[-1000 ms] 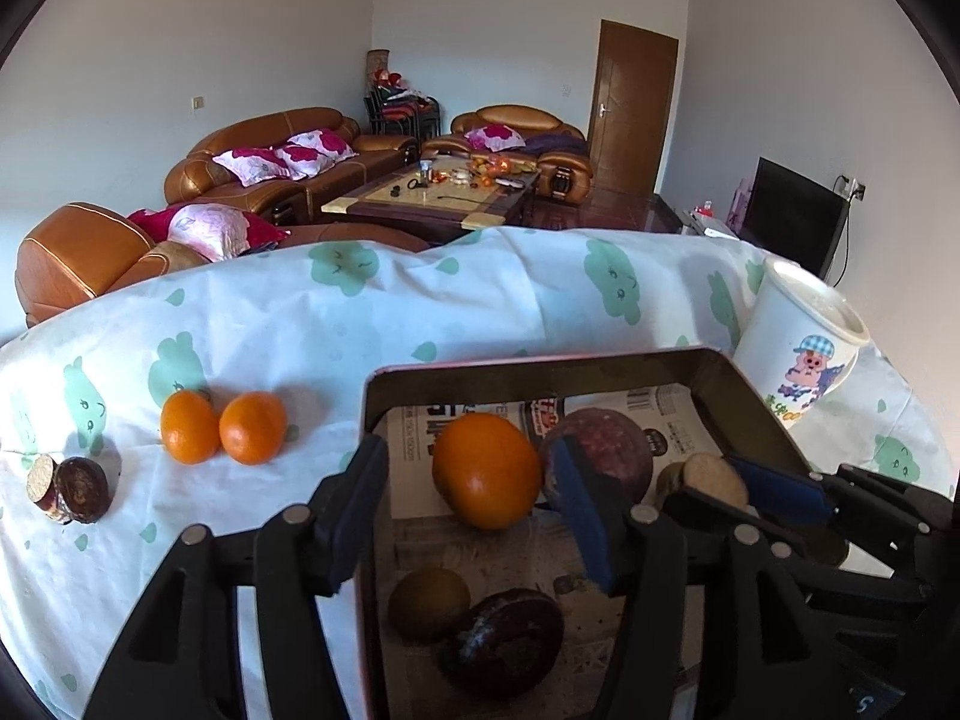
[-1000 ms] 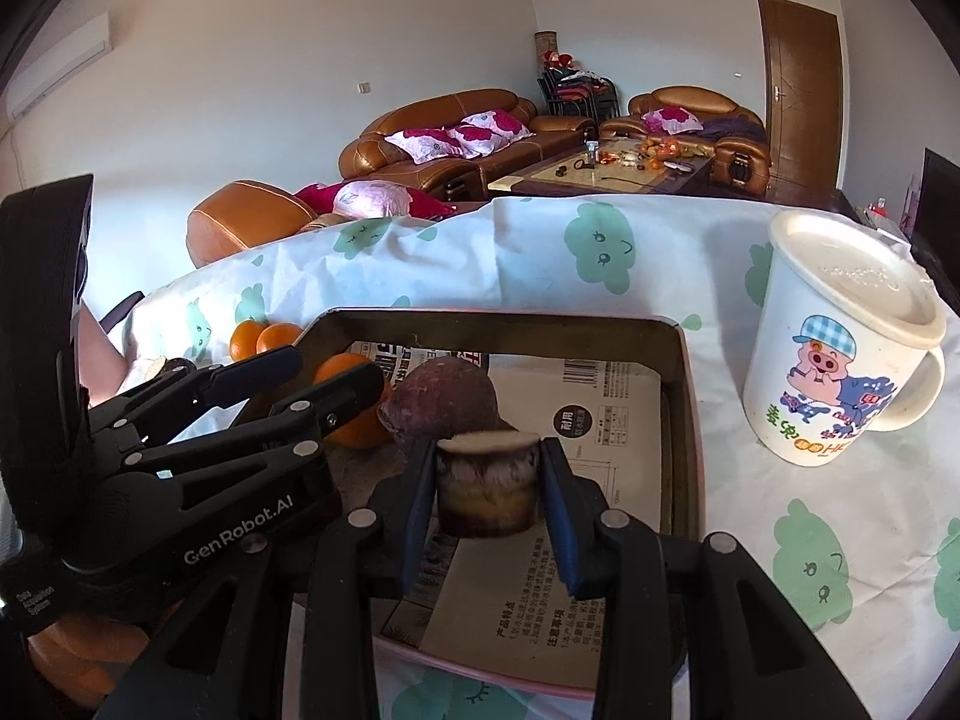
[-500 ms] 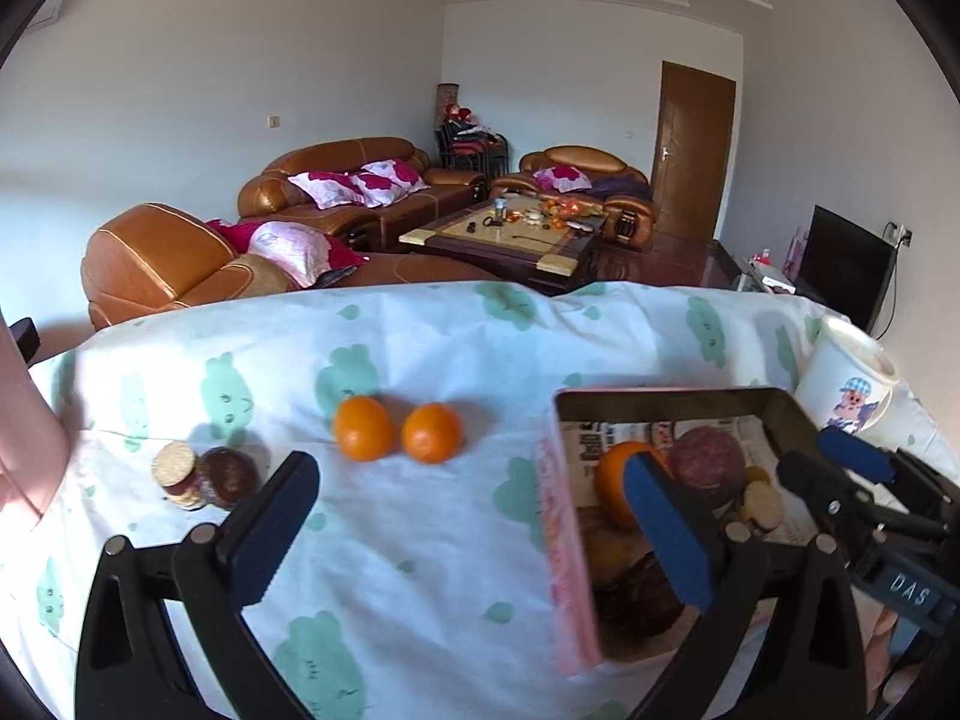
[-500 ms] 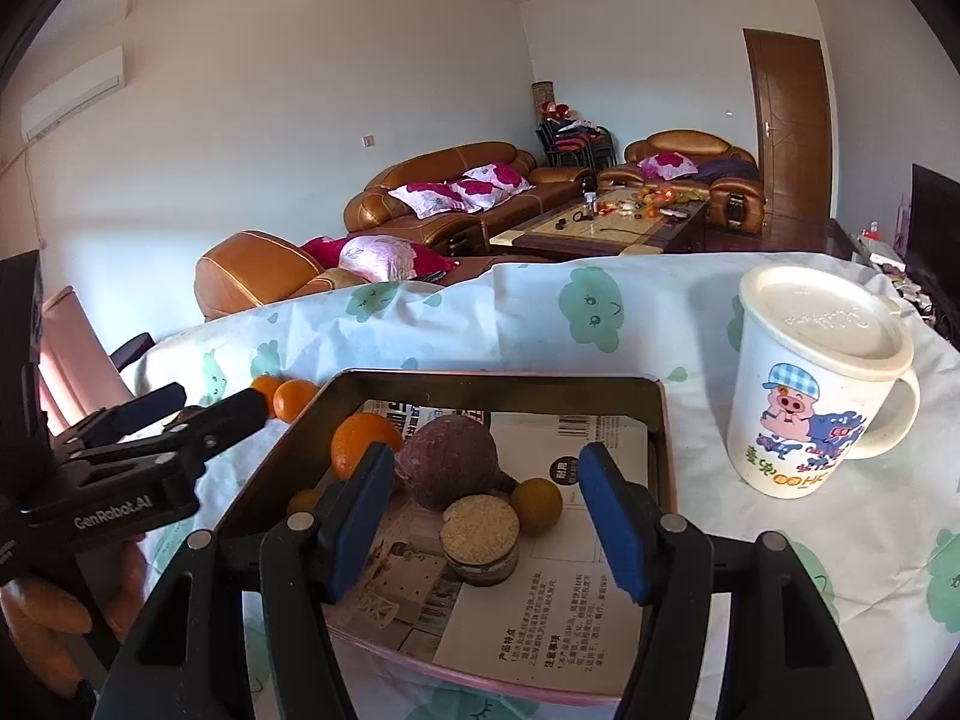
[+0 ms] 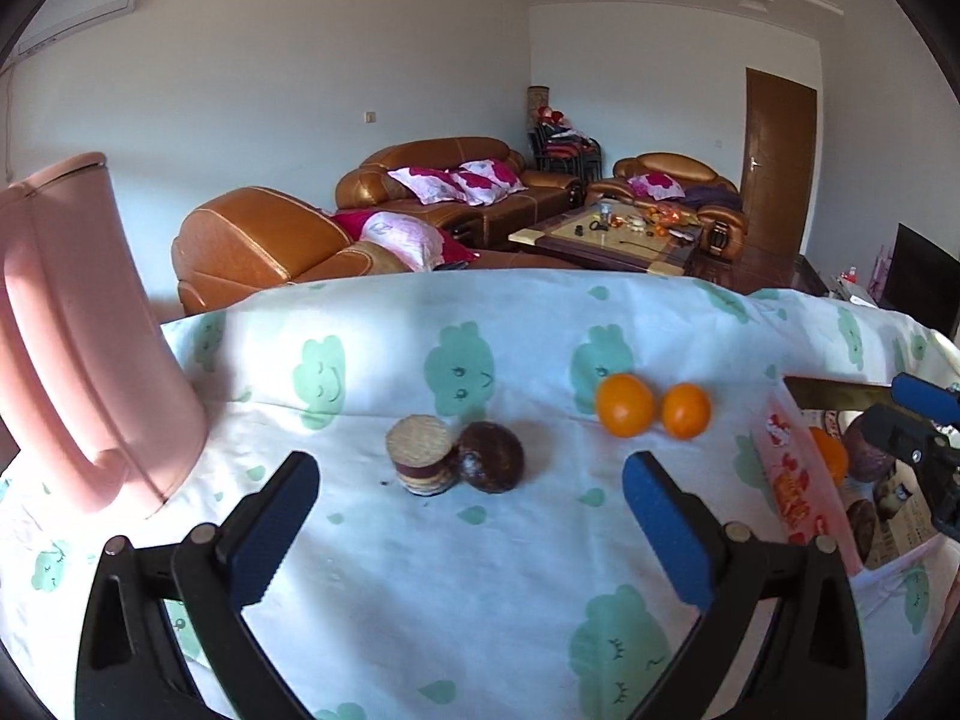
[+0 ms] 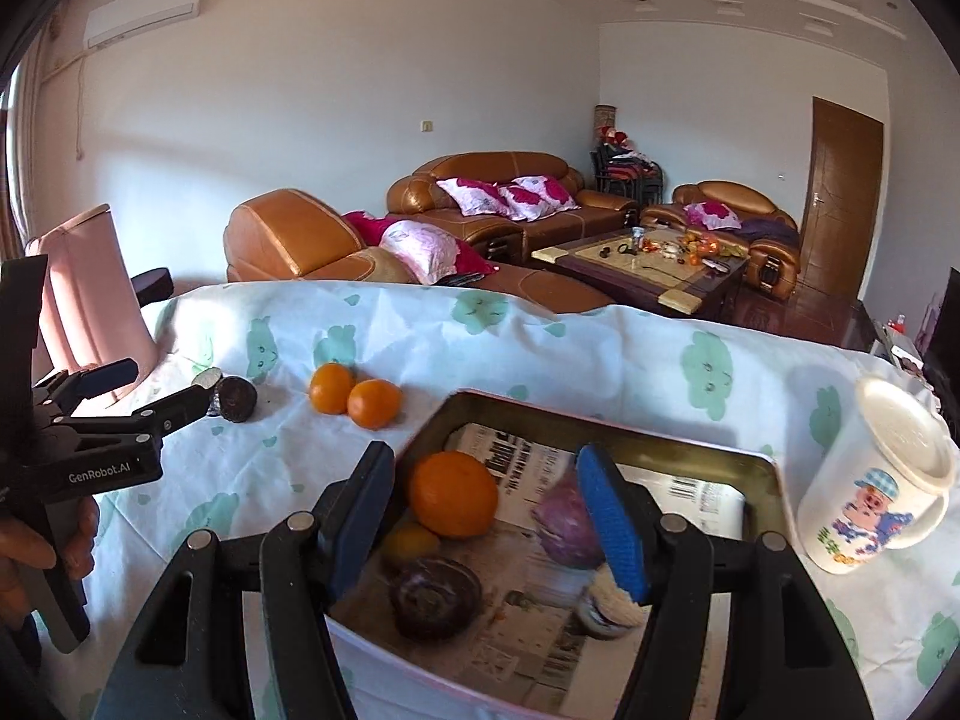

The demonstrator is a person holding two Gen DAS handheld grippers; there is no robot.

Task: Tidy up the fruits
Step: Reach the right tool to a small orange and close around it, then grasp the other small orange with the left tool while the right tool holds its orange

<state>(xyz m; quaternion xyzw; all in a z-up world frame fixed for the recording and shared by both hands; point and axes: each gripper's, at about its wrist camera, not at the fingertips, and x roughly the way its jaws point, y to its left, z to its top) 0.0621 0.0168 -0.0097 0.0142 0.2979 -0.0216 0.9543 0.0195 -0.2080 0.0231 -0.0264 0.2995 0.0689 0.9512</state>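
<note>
My left gripper is open and empty above the tablecloth, just short of a cut sugarcane piece and a dark round fruit. Two small oranges lie beyond to the right. My right gripper is open and empty over the metal tray, which holds a large orange, a purple fruit, a dark fruit, a small yellow fruit and a cut sugarcane piece. The left gripper shows at left in the right wrist view.
A pink jug stands at the table's left. A white lidded mug with a pig picture stands right of the tray. The tray's pink side shows at the right of the left wrist view. Sofas stand beyond the far table edge.
The right gripper opened and left the sugarcane piece in the tray, then drew back. The left gripper swung left from the tray toward the sugarcane and dark fruit on the cloth.
</note>
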